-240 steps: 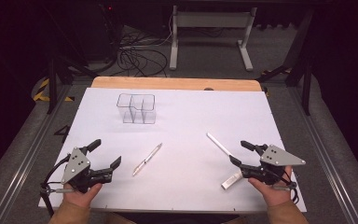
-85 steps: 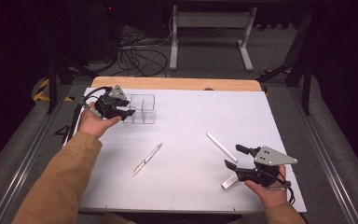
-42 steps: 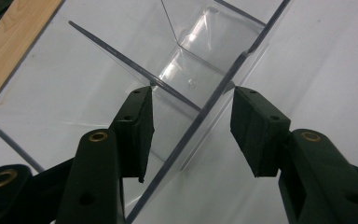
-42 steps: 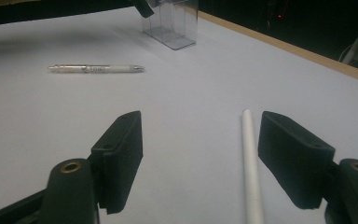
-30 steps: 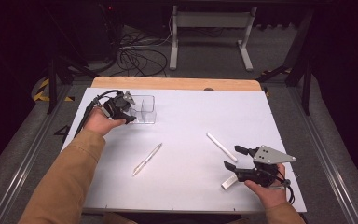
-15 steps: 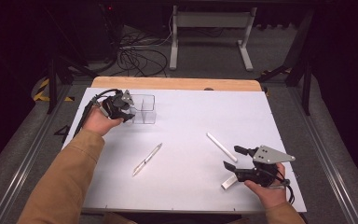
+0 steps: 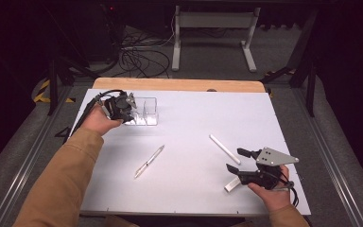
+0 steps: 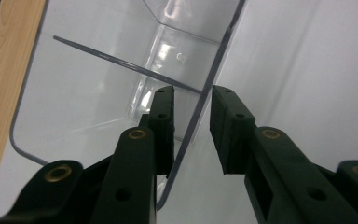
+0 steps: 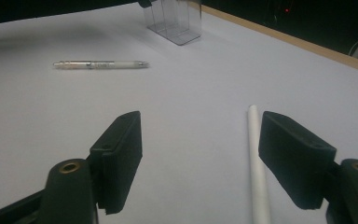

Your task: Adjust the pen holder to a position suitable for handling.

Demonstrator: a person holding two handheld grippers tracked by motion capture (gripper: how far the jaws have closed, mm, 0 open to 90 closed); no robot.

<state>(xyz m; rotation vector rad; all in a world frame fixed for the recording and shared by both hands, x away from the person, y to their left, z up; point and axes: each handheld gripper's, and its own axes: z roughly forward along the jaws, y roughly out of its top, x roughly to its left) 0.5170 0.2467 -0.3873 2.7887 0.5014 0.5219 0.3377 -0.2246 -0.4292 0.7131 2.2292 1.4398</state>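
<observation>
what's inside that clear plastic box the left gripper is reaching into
Nothing lies in the clear box: a thin divider and bare floor show through its walls. The left gripper straddles one wall, one jaw inside, and its jaws have just been closing. The part of the floor under that jaw is hidden.

No text, label or number can be read. The pen (image 9: 100,65), lying on the table (image 9: 191,93) short of the clear organizer (image 9: 173,21), carries a small dark print on its barrel, too blurred to make out.
</observation>
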